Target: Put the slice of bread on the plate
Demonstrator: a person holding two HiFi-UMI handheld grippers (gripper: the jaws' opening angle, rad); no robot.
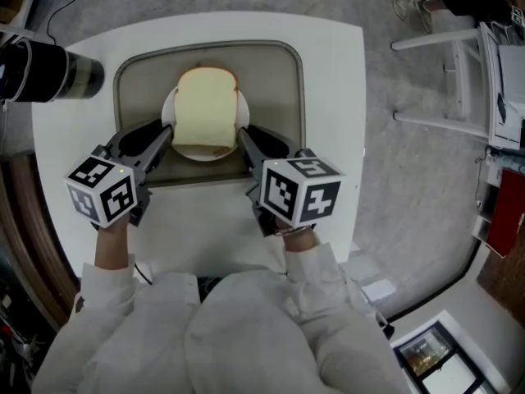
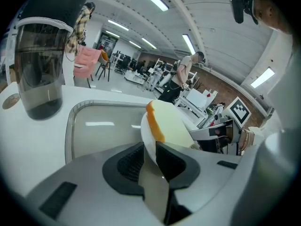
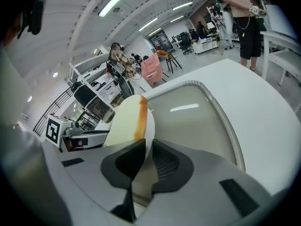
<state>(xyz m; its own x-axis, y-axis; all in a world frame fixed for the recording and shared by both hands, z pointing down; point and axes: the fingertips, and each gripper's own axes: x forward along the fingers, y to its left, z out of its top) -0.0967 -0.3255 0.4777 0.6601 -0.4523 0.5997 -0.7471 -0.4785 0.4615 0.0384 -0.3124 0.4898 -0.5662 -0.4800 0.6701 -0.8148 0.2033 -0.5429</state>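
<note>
Two white fabric sleeves (image 1: 328,290) lie nearest in the head view. Beyond them are two marker cubes (image 1: 102,191), white with black squares, one on each tool.

Two grippers, grey shells with black ribbed pads:
- left gripper (image 1: 168,131), jaws closed on the near-left rim of the plate (image 1: 170,112);
- right gripper (image 1: 244,134), jaws closed on the near-right rim.

One plate, round, white and glossy.

One slice of bread (image 1: 205,109), pale and soft, flat-bottomed with a domed top and a tan crust. It lies flat on the plate and covers most of it.

One tray (image 1: 279,80), beige, rectangular with rounded corners and a raised lip, under the plate.

One table (image 1: 336,97), white and smooth.

One cup (image 1: 49,72), dark, cylindrical, on the table's far-left part.

The left gripper view alone shows the cup (image 2: 40,69) as smoky and translucent, and the plate edge (image 2: 148,140) pinched between the left gripper's (image 2: 149,157) pads. The right gripper view alone shows the bread's crust (image 3: 139,119) edge-on above the right gripper's (image 3: 148,147) closed pads. Whether the plate touches the tray cannot be told.
</note>
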